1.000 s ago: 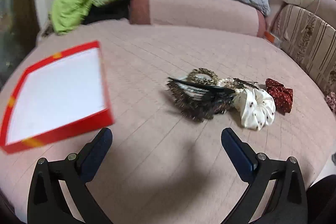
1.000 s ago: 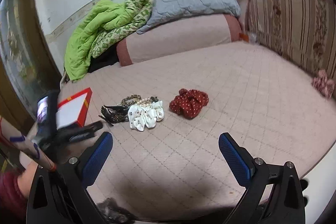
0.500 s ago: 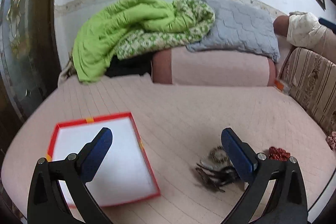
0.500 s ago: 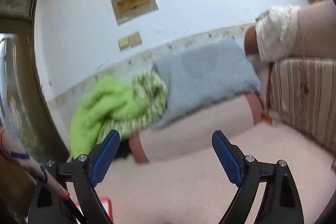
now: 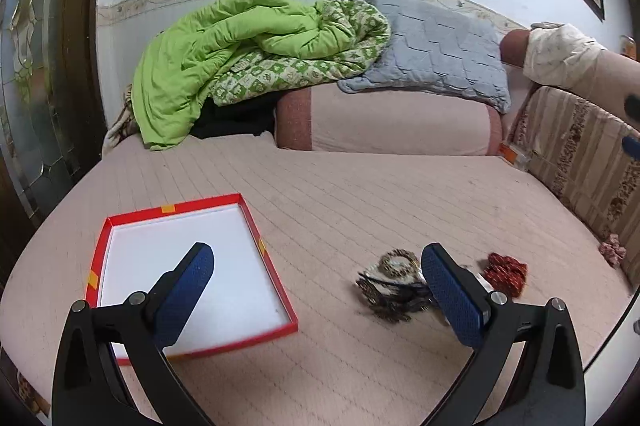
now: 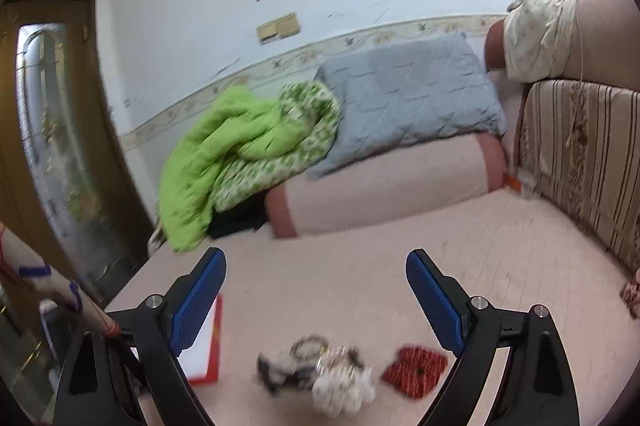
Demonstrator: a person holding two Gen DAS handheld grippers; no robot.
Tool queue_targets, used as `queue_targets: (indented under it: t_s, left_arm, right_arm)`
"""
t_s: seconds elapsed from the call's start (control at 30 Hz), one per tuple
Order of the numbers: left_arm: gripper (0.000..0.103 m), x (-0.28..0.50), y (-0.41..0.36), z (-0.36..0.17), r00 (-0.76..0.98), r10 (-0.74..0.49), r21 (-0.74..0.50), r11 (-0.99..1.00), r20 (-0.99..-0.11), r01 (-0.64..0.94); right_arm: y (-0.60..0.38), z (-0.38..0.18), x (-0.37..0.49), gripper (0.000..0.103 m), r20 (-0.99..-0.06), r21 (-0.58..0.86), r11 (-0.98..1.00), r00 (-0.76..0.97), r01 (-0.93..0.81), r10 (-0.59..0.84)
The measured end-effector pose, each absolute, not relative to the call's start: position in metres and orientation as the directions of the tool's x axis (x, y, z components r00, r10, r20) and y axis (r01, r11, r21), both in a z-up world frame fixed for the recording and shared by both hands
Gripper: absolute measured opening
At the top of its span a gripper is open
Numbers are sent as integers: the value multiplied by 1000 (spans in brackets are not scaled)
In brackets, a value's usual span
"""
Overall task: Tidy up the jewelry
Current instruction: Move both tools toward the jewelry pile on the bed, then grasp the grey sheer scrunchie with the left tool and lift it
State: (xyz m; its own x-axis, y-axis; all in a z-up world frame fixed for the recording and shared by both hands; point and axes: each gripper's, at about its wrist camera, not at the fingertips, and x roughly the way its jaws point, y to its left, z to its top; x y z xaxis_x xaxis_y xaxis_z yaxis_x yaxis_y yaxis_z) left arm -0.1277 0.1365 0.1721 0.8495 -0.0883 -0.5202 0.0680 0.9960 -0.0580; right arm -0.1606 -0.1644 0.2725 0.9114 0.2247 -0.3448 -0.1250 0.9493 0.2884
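Note:
A shallow red box with a white inside (image 5: 188, 274) lies on the pink bed at the left; its edge shows in the right wrist view (image 6: 214, 338). A pile of hair accessories (image 5: 390, 284) lies to its right, with dark clips and a leopard band. In the right wrist view the pile (image 6: 312, 362) includes a white scrunchie (image 6: 342, 392). A red dotted scrunchie (image 5: 505, 272) (image 6: 416, 370) lies just right of the pile. My left gripper (image 5: 316, 290) is open and empty above the bed. My right gripper (image 6: 316, 290) is open and empty, held above the pile.
A green quilt (image 5: 240, 54), a grey pillow (image 5: 436, 54) and a pink bolster (image 5: 392, 124) lie at the bed's far end. A striped headboard (image 5: 580, 162) runs along the right. A pink scrunchie (image 5: 612, 250) lies beside it. A door (image 6: 52, 154) stands at left.
Both grippers have lifted and pulled back from the bed. The right view tilted up to the wall, then came back down towards the accessories. Both stayed open.

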Motion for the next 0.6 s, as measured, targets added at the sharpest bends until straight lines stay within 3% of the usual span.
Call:
queue_targets:
  t_s: [0.23,0.37,0.6]
  left_arm:
    - [103,-179,144,170,838,-230,-100,973,-494,208]
    - [103,-204,147,168,785,-315,-155,949,-534,275]
    - [103,-252,113,131,535,-469,-219,858,-703,464]
  right_arm:
    - [-139,238,-221,94,-430,144,925,819,-352,379]
    - [-142,216,-246,94,-478,129,924,794,-360,376]
    - [-160,193,-245,94,-517,186,942,787,-280,336]
